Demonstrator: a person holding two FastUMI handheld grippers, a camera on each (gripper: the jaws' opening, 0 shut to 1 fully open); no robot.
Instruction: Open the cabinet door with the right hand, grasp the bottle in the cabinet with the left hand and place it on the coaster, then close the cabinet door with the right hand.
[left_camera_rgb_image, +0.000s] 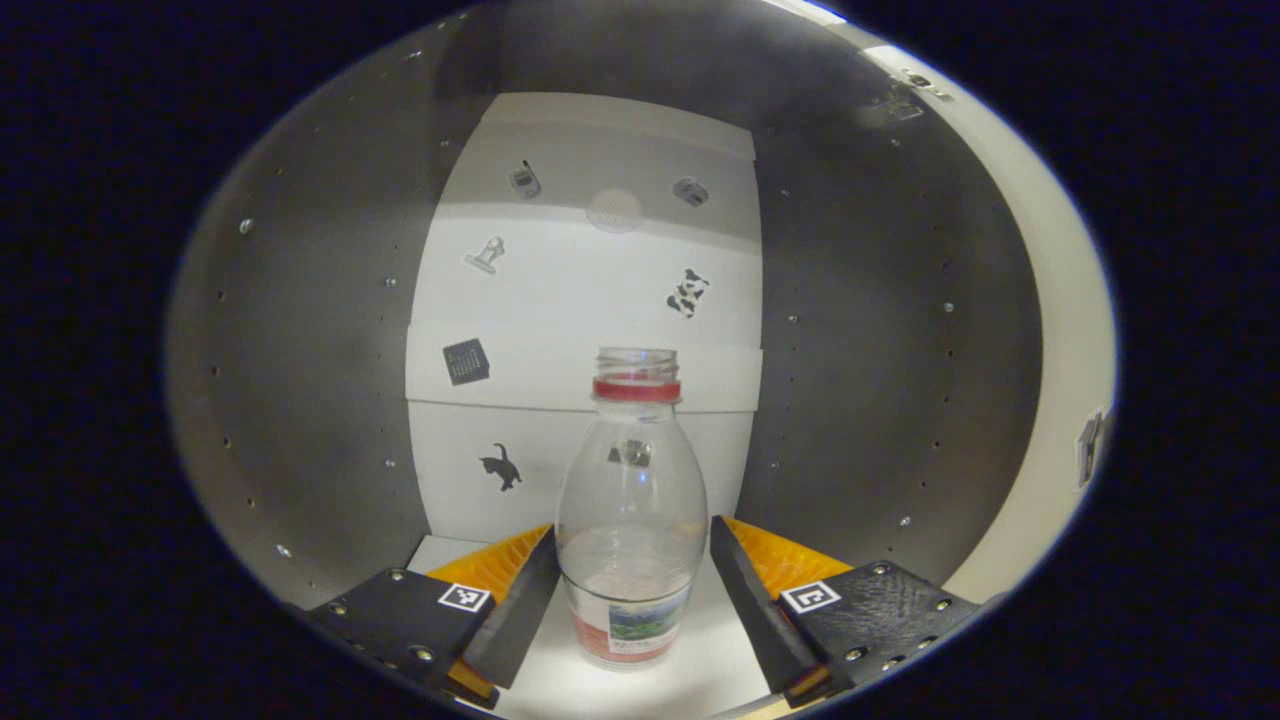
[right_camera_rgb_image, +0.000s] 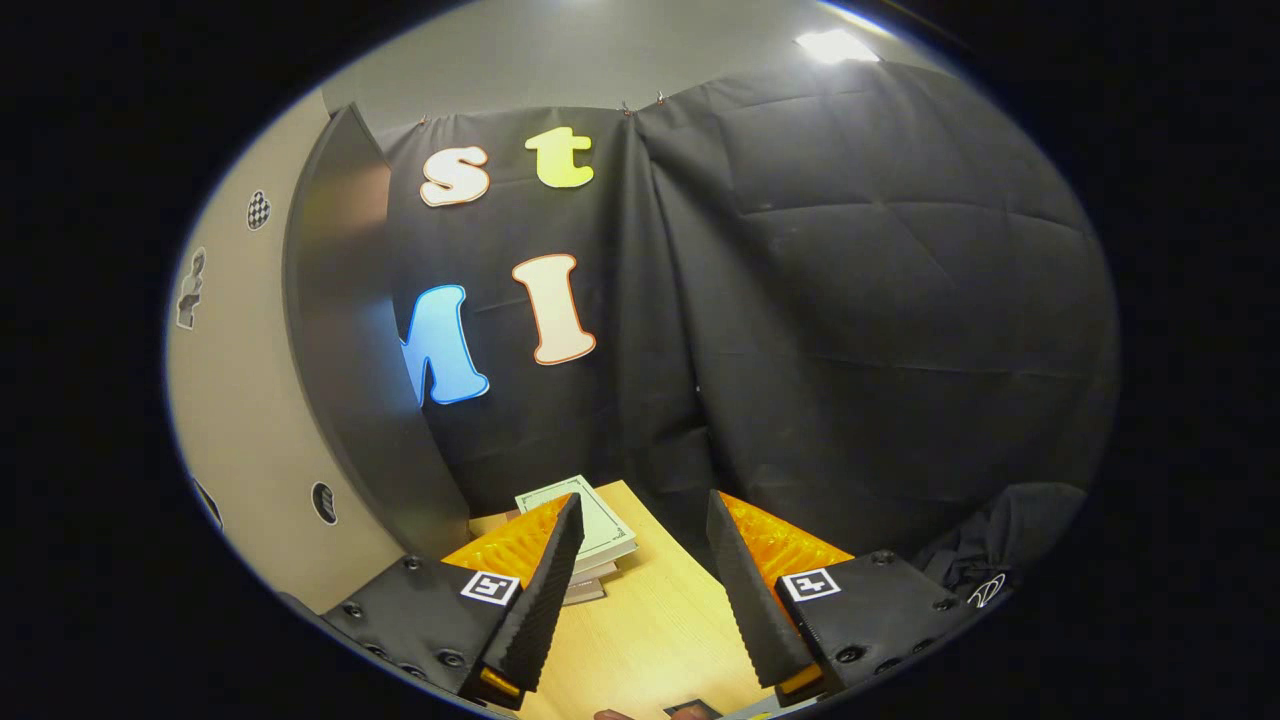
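In the left gripper view, we see the left gripper (left_camera_rgb_image: 632, 585) reaching into the cabinet (left_camera_rgb_image: 300, 380), its jaws spread apart on either side of the bottle (left_camera_rgb_image: 631, 520). The clear bottle stands upright on the pale cabinet floor between the fingers; whether either finger touches it we cannot tell. Behind it, the white back panel (left_camera_rgb_image: 585, 300) carries small stickers. In the right gripper view, the cabinet door (right_camera_rgb_image: 345, 360) stands swung open at the left. The right gripper (right_camera_rgb_image: 640, 590) hangs over the wooden table (right_camera_rgb_image: 650, 630), jaws apart and gripping nothing. A small stack of books (right_camera_rgb_image: 590, 535) lies just beyond its left finger.
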